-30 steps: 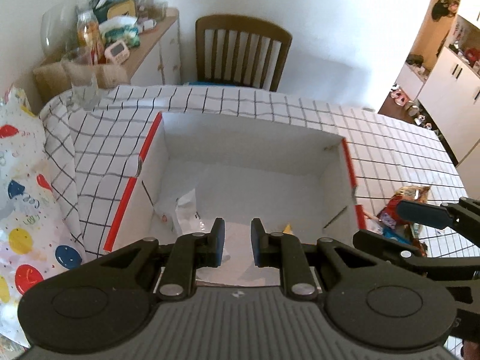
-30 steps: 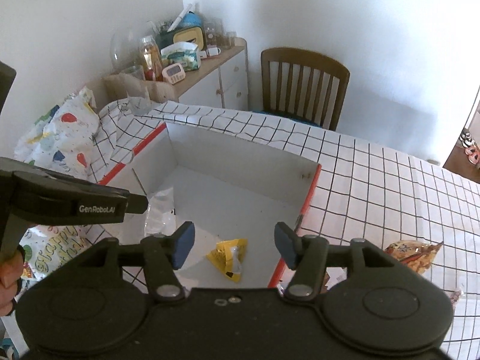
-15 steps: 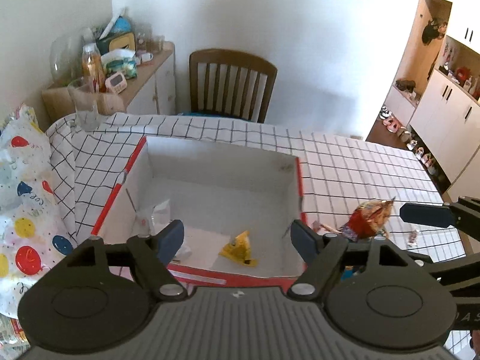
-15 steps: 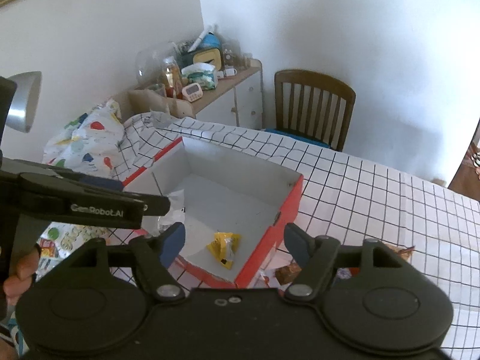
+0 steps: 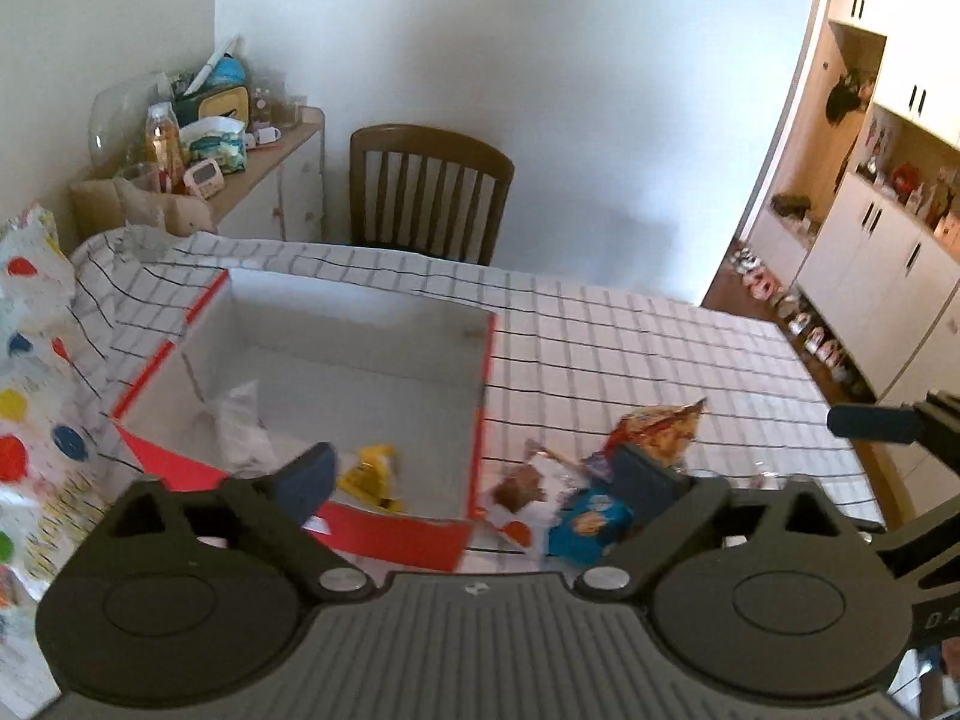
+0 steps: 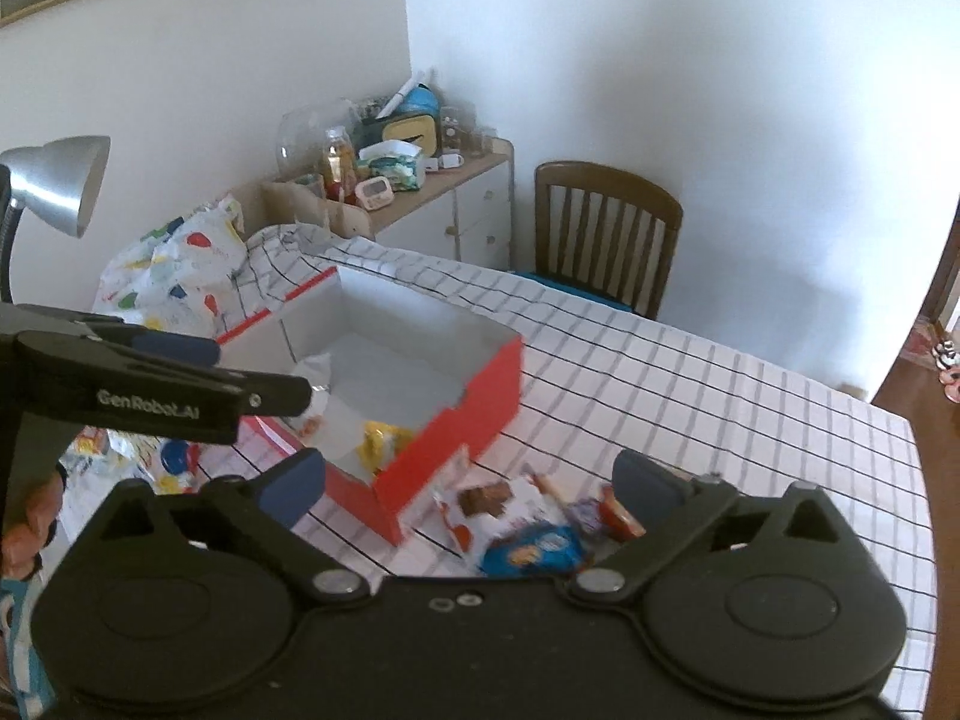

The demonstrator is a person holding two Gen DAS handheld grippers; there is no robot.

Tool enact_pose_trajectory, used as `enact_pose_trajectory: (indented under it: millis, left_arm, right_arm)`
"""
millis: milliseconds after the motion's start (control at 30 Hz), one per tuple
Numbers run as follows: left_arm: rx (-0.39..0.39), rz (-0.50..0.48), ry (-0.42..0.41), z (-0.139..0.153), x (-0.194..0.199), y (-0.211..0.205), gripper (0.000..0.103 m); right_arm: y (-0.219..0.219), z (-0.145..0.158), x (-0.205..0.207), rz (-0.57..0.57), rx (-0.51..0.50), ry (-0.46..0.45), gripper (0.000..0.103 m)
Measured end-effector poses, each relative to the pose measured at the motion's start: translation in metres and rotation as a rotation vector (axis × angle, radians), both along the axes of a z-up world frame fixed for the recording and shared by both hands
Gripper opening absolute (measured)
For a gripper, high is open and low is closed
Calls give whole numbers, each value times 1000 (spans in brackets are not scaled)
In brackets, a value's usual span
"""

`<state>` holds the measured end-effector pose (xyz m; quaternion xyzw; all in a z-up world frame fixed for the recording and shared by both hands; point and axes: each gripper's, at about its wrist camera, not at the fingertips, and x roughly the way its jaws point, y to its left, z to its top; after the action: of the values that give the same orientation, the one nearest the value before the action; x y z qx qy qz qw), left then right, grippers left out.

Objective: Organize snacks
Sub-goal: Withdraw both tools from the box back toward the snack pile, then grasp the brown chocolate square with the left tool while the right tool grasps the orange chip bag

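A red box [image 5: 468, 396] with a white inside stands on the checked table, also in the right wrist view [image 6: 474, 396]. Inside lie a yellow packet [image 5: 372, 474] [image 6: 381, 441] and a clear wrapper [image 5: 240, 426]. Right of the box lies a heap of snacks: a white and red packet [image 5: 528, 498] [image 6: 486, 504], a blue packet [image 5: 591, 522] [image 6: 534, 549] and an orange bag [image 5: 660, 426]. My left gripper [image 5: 480, 474] is open and empty, above the box's near right corner. My right gripper [image 6: 474, 486] is open and empty, above the heap.
A wooden chair [image 5: 429, 192] stands at the table's far side. A sideboard [image 5: 264, 168] with jars and clutter stands at the back left. A balloon-print bag [image 5: 30, 324] lies left of the box. A lamp [image 6: 54, 180] stands at the left.
Both grippers rose and pulled back from the box. The left gripper opened from nearly shut to wide. The right gripper opened wider. The yellow packet now lies in the box.
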<state>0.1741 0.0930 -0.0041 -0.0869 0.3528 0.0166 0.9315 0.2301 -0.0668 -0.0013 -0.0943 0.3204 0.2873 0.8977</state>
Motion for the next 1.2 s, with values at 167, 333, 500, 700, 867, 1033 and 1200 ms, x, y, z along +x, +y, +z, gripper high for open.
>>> enact_pose_trajectory:
  millis: [167, 333, 500, 700, 867, 1033, 1200]
  left_arm:
    - [-50, -16, 27, -16, -3, -25, 103]
    - [-41, -25, 78, -42, -6, -54, 103]
    - [-32, -42, 151, -76, -9, -79, 103]
    - [-11, -30, 224, -112, -8, -96, 103]
    - [10, -9, 263, -132, -4, -107, 103]
    - [2, 19, 310, -154, 3, -112, 103]
    - [-19, 49, 340, -170, 10, -112, 103]
  right_arm:
    - [-35, -11, -4, -27, -12, 9, 103]
    - [-68, -28, -4, -58, -26, 30, 103]
    - [-92, -48, -3, -79, -40, 40, 102]
    - [-107, -68, 8, -109, -45, 79, 102]
    - [-109, -83, 14, -108, -45, 104, 102]
    - [-102, -98, 23, -98, -49, 140, 100]
    - [-94, -116, 34, -83, -61, 183, 97]
